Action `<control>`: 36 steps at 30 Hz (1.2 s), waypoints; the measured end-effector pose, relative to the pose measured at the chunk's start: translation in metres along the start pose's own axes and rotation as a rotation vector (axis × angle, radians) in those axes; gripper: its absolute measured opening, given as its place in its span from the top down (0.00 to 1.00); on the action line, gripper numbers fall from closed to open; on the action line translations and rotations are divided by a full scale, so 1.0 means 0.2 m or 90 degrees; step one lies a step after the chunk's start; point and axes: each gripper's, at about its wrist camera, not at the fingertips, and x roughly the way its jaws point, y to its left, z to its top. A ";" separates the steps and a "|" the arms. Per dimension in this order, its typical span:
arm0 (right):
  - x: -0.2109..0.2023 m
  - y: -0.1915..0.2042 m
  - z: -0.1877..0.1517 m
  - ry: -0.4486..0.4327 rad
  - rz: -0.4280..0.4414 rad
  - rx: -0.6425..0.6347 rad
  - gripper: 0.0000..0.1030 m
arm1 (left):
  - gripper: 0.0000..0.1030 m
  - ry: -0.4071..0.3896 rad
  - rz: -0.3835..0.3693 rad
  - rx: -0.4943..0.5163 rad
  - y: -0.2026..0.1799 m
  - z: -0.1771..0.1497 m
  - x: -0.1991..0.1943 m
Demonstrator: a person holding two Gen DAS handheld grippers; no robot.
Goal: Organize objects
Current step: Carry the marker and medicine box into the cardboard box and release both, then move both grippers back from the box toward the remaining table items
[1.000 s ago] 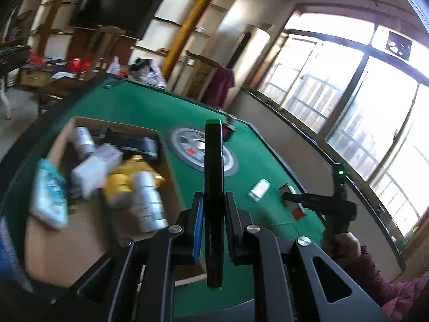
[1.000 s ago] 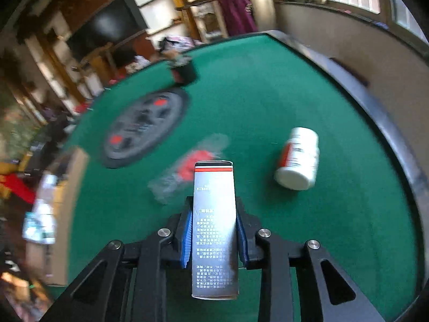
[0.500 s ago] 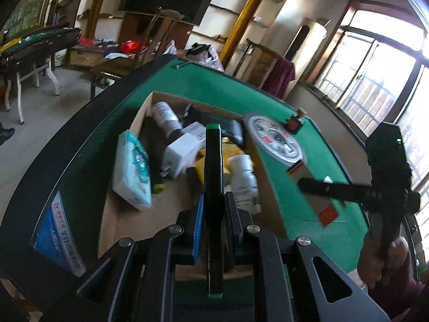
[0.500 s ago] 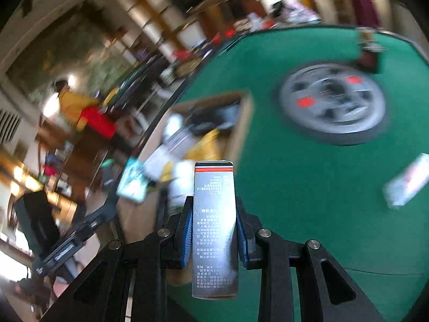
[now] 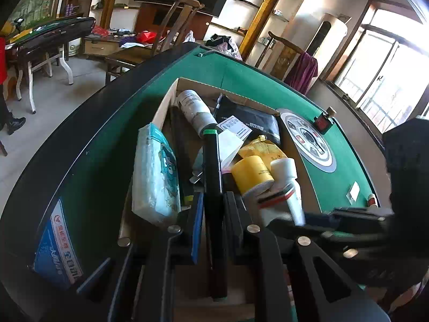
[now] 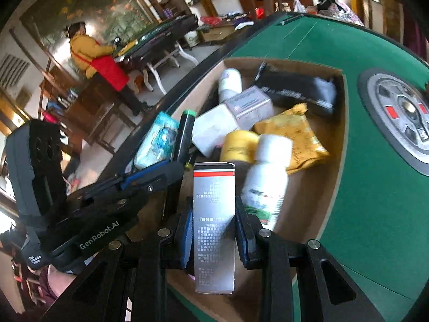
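The left gripper (image 5: 211, 204) clamps a slim black green-tipped box (image 5: 212, 187); the right gripper (image 6: 214, 222) clamps a silver red-striped carton (image 6: 214, 222). Both hang over the full brown cardboard box (image 6: 332, 177) on the green felt table (image 6: 375, 214).

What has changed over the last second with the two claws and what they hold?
Both claws swung from the green felt to above the cardboard box. The right claw stays shut on the silver carton with a red stripe, the left claw on the slim black green-tipped box. Nothing released.
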 end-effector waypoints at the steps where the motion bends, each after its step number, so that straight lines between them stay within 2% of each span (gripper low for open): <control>1: 0.03 0.00 0.00 0.006 0.005 0.000 0.70 | 0.86 -0.002 -0.001 -0.001 0.00 0.00 0.00; 2: 0.03 0.00 -0.01 0.010 0.007 -0.001 0.70 | 0.84 -0.006 -0.001 0.000 0.00 0.00 -0.02; 4: 0.05 0.02 -0.01 0.016 -0.002 -0.004 0.70 | 0.74 -0.014 0.003 0.002 -0.01 0.01 -0.04; 6: 0.06 0.02 -0.01 0.018 -0.005 -0.004 0.70 | 0.49 -0.032 0.008 0.000 -0.01 0.01 -0.08; 8: 0.06 0.01 0.00 0.019 -0.006 -0.005 0.70 | 0.35 -0.049 0.007 -0.009 0.00 0.02 -0.12; 9: 0.06 0.01 0.01 0.019 -0.007 -0.008 0.70 | 0.29 -0.056 0.006 -0.014 0.00 0.03 -0.14; 11: 0.05 0.01 0.01 0.018 -0.010 -0.014 0.67 | 0.24 -0.064 0.004 -0.021 0.00 0.04 -0.17; 12: 0.05 0.02 0.01 0.016 -0.009 -0.016 0.65 | 0.22 -0.064 0.004 -0.024 0.00 0.04 -0.18; 14: 0.02 0.02 0.00 0.003 -0.008 -0.020 0.48 | 0.20 -0.065 0.014 -0.029 0.00 0.04 -0.19; 17: -0.05 0.02 -0.01 -0.027 -0.013 -0.026 0.30 | 0.20 -0.064 0.023 -0.033 -0.01 0.03 -0.20; 21: -0.17 0.01 -0.06 -0.073 -0.037 -0.034 0.23 | 0.19 -0.061 0.045 -0.014 -0.07 0.03 -0.21; 26: -0.31 -0.06 -0.12 -0.131 -0.070 -0.015 0.14 | 0.17 -0.078 0.112 0.051 -0.23 0.03 -0.24; 32: -0.38 -0.17 -0.17 -0.146 -0.078 0.023 0.12 | 0.13 -0.109 0.192 0.133 -0.41 0.01 -0.26; 36: -0.42 -0.22 -0.21 -0.151 -0.076 0.039 0.12 | 0.12 -0.102 0.208 0.150 -0.46 0.00 -0.26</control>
